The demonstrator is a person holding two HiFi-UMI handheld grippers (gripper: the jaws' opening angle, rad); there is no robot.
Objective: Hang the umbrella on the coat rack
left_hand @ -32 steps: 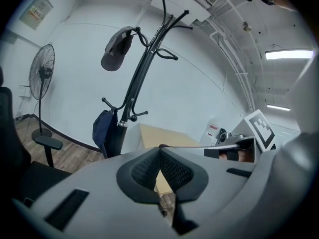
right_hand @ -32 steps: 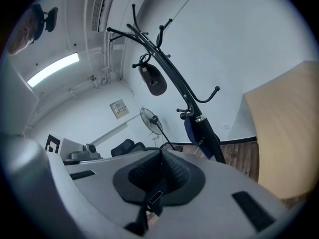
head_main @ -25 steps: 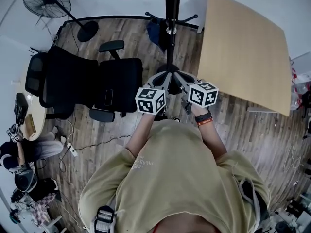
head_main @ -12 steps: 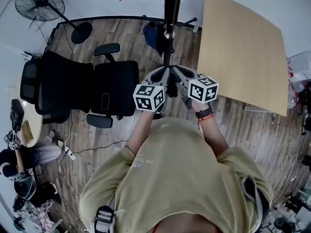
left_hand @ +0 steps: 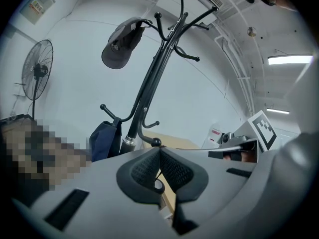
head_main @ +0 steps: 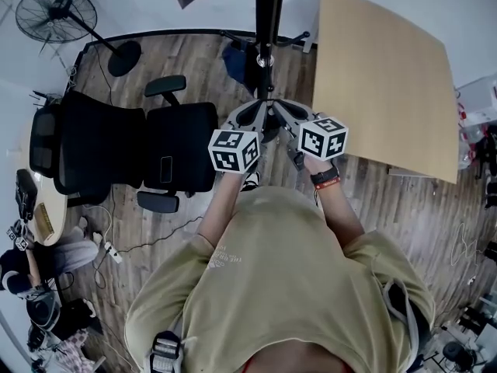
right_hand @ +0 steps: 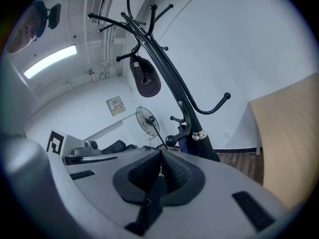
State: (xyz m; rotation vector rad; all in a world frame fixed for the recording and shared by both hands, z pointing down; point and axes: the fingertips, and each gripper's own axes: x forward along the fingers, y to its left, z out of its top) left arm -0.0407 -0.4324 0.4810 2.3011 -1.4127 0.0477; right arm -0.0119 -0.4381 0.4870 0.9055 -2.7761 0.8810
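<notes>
At the foot of the coat rack [left_hand: 149, 88] I hold both tools up close to its black pole. Little writing can be read here. The cubes on the tools carry only black-and-white square markers. The print on my shirt [head_main: 229, 256], a notice on the wall [right_hand: 115, 105] and a poster high on another wall [left_hand: 38, 4] are all too small to make out.

My left gripper [left_hand: 158, 151] is closed, its ribbed pads meeting at the tips with nothing clamped between them. My right gripper [right_hand: 160, 153] is closed the same way and holds nothing.

The umbrella [left_hand: 104, 137] is a dark blue folded bundle. It hangs low on the rack, just beside the pole, under one of the lower hooks. In the head view it shows to the left of the pole, beyond my left gripper. A dark cap [left_hand: 122, 44] hangs from one of the top hooks.

To my right stands a pale wooden table [head_main: 384, 68], its near corner close to my right gripper. To my left are black office chairs [head_main: 178, 142], with a flat dark phone-like thing [head_main: 165, 169] lying on one seat. A standing fan [head_main: 58, 10] is well beyond them by the wall. A white power strip [head_main: 109, 247] lies with its cable on the wooden floor [head_main: 147, 239].
</notes>
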